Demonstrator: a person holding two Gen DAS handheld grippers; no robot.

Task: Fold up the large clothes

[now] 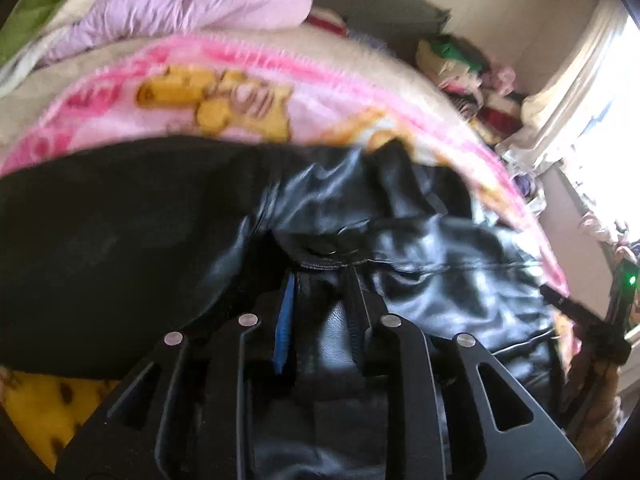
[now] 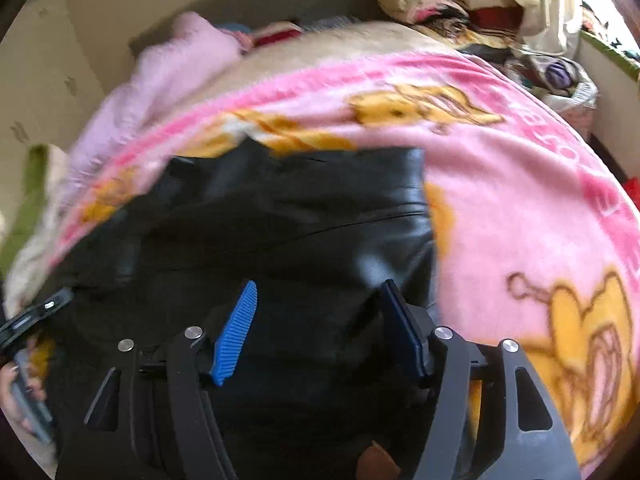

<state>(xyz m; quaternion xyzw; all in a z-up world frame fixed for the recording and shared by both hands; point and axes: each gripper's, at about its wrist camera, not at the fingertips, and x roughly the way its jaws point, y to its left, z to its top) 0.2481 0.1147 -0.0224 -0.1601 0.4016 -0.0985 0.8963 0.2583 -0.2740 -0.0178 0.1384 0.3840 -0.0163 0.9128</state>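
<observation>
Jacket (image 2: 280, 216) lies under open right hand-held gripper (image 2: 320, 300), on blanket (image 2: 520, 208).

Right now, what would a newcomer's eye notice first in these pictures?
First, the shiny black leather jacket, lying crumpled in the middle of the bed. Under it spreads the bright pink cartoon blanket, with yellow bear figures. The left claw has a jacket fold between its fingers; the right claw stands open above the jacket.
</observation>
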